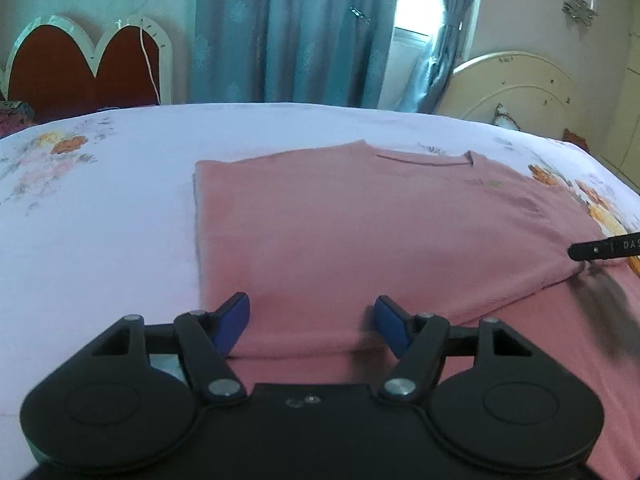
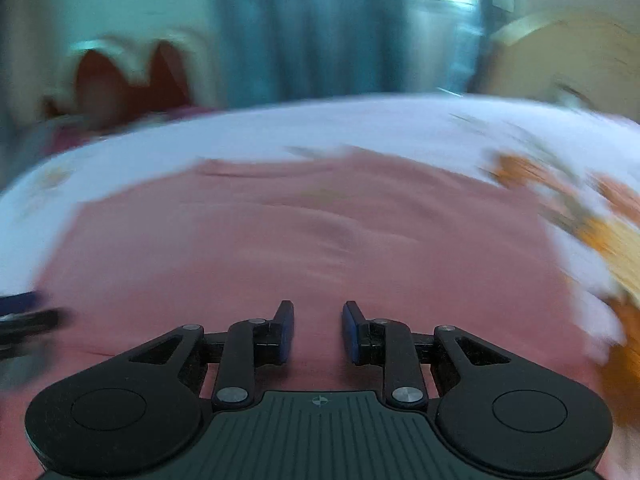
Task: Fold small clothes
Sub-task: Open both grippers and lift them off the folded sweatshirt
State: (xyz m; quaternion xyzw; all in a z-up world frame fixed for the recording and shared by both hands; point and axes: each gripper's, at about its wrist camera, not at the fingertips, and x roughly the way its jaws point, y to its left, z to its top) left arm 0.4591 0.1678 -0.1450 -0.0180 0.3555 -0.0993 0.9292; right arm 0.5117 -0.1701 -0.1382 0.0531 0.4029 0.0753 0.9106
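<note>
Two grippers hover low over a pink shirt (image 1: 360, 232) spread on a white flowered bedsheet (image 1: 120, 208), the shirt's left side folded to a straight edge and its collar at twelve o'clock in the left wrist view. The left gripper (image 1: 312, 322) has its jaws wide apart with nothing clamped, a fold of pink cloth lying just beyond its blue pads (image 1: 236, 316). The right gripper (image 2: 318, 330) shows a narrower gap, jaws apart and empty over the cloth, in a blurred picture.

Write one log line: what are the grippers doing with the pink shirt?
left gripper: open | right gripper: open, empty | pink cotton shirt: partly folded on floral white bedsheet
</note>
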